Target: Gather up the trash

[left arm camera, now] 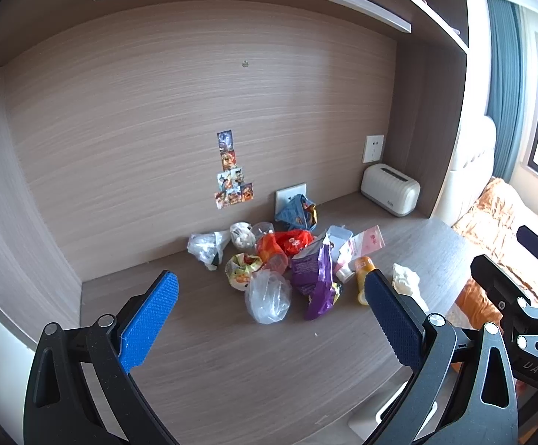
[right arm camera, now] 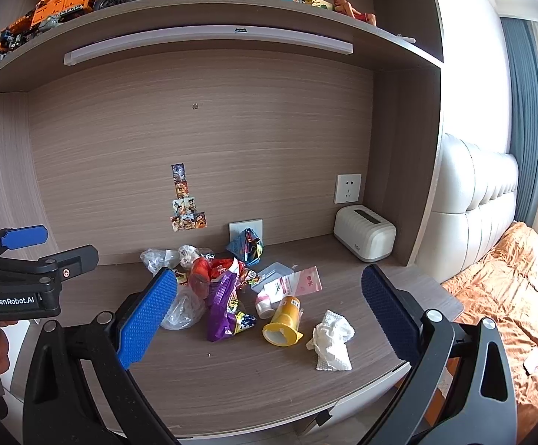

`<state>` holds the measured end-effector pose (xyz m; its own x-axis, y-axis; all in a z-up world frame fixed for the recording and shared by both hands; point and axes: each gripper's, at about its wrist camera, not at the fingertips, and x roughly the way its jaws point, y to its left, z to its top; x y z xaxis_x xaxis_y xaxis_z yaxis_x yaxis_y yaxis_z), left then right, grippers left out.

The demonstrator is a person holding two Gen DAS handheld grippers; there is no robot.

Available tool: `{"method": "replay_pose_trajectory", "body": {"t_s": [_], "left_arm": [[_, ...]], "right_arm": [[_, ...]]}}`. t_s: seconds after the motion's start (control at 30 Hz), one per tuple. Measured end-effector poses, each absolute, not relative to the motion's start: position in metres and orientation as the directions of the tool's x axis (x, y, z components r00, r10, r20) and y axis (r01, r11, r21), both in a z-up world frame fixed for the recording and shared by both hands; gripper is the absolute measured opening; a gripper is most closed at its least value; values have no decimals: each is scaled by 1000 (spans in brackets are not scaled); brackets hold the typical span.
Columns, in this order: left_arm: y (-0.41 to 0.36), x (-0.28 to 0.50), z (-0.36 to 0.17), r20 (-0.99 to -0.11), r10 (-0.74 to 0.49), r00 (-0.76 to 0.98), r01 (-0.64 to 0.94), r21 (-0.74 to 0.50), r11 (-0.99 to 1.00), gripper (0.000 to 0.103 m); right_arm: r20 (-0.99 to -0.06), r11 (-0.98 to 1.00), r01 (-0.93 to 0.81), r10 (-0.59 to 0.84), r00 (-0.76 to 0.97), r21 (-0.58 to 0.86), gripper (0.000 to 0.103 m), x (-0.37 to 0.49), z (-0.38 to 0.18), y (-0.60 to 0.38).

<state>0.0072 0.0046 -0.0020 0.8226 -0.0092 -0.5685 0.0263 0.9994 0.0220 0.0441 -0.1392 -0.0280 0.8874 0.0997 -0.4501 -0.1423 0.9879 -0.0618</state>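
On the counter [right arm camera: 232,382], near the back wall, the trash lies in one pile: purple snack bag [right arm camera: 224,307], clear plastic bag [left arm camera: 268,296], yellow cup [right arm camera: 284,320] tipped on its side, crumpled tissue [right arm camera: 332,341] just beside it. My left claw [left arm camera: 269,319] and my right claw [right arm camera: 272,319] both stand wide, empty, above the counter's front and apart from the pile.

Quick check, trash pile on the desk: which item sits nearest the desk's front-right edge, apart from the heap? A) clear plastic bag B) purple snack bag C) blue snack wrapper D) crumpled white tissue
D: the crumpled white tissue lies alone on the desk, to the right of the tipped yellow cup, while the other three stay in or against the heap further left or back.
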Motion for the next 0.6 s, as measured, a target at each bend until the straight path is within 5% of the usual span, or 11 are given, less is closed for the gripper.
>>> {"method": "replay_pose_trajectory", "body": {"t_s": [0.6], "left_arm": [[3,8,0,-569,-20,822,36,17,999,98]], "right_arm": [[-442,987,-145,102,891,-64,100,44,-24,-139]]}}
